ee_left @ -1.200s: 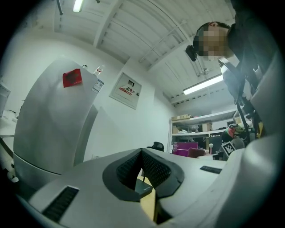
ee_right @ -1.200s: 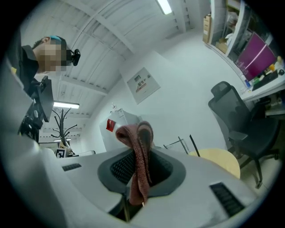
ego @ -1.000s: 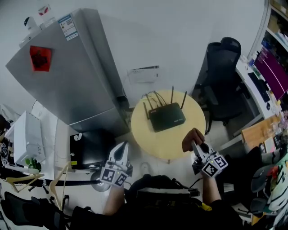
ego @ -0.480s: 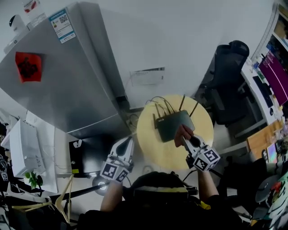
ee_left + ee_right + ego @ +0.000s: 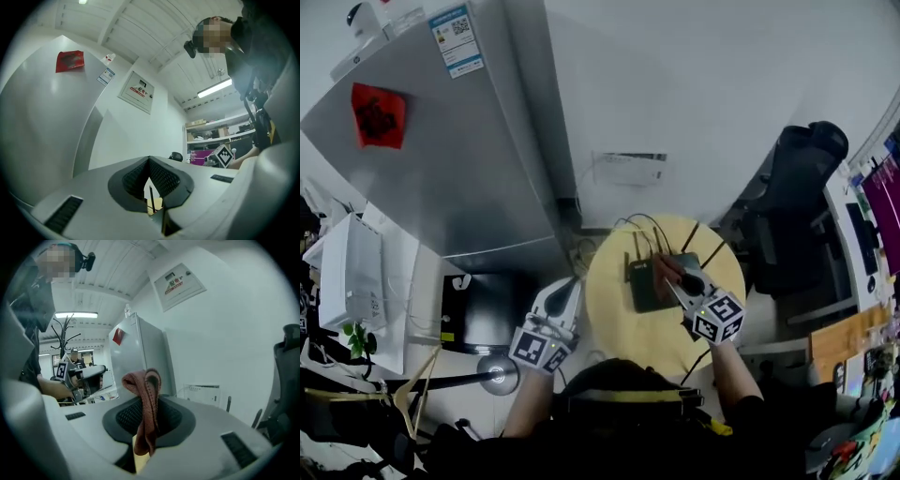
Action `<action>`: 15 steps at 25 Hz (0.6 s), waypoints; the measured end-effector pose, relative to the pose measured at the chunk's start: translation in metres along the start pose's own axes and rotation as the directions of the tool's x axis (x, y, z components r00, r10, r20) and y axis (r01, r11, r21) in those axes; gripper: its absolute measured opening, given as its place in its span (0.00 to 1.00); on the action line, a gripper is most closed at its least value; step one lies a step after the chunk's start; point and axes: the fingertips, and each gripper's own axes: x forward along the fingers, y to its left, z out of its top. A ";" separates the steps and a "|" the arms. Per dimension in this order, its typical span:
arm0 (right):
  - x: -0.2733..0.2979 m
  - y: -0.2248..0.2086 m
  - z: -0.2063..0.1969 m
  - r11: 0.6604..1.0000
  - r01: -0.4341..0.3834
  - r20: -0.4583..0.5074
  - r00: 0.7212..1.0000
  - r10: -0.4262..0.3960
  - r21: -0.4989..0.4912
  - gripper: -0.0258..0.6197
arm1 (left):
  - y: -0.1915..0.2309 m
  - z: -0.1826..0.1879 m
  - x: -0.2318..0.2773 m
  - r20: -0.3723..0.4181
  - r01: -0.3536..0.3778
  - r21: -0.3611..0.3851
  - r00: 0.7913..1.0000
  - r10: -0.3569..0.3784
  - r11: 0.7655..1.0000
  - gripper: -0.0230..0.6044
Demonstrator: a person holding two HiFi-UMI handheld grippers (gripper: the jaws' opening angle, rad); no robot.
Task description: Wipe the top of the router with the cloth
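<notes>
A dark router (image 5: pixel 652 284) with several upright antennas lies on a small round wooden table (image 5: pixel 619 319), seen from above in the head view. My right gripper (image 5: pixel 675 279) is over the router's top, shut on a reddish-brown cloth (image 5: pixel 666 270) that rests on the router. In the right gripper view the cloth (image 5: pixel 146 408) sticks up folded between the closed jaws. My left gripper (image 5: pixel 569 292) hangs beside the table's left edge, away from the router. Its jaws are closed with nothing between them; one antenna (image 5: pixel 151 199) shows through the slit.
A tall grey fridge (image 5: pixel 441 141) stands left of the table, with a white wall behind. Cables (image 5: pixel 630 230) run from the router's back over the table edge. A black office chair (image 5: pixel 797 216) is at the right, a desk with screens beyond it.
My right gripper has carried the cloth from the table's near right edge onto the router's top. The left gripper has kept its place beside the table. The head view shifted.
</notes>
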 end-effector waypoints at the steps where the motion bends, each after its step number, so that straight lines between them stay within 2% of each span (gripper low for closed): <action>1: 0.007 -0.006 -0.007 1.000 -0.012 -0.035 0.999 0.012 0.004 0.13 | -0.001 0.000 0.000 0.002 -0.015 0.002 1.000 0.015 1.000 0.03; 4: 0.034 -0.024 -0.041 0.999 -0.035 -0.154 0.987 0.040 0.039 0.13 | -0.005 -0.008 -0.003 -0.014 -0.056 0.009 0.998 0.056 0.998 0.03; 9: 0.081 -0.052 -0.103 0.973 -0.006 -0.317 0.945 0.081 0.230 0.13 | -0.006 -0.018 -0.011 -0.031 -0.156 0.074 0.987 0.159 0.985 0.03; 12: 0.099 -0.053 -0.126 0.927 0.012 -0.392 0.908 0.146 0.375 0.13 | -0.008 -0.021 -0.016 -0.044 -0.205 0.085 0.977 0.210 0.975 0.03; 15: 0.112 -0.056 -0.149 0.842 0.051 -0.444 0.865 0.232 0.538 0.13 | -0.008 -0.021 -0.023 -0.045 -0.245 0.086 0.967 0.249 0.966 0.03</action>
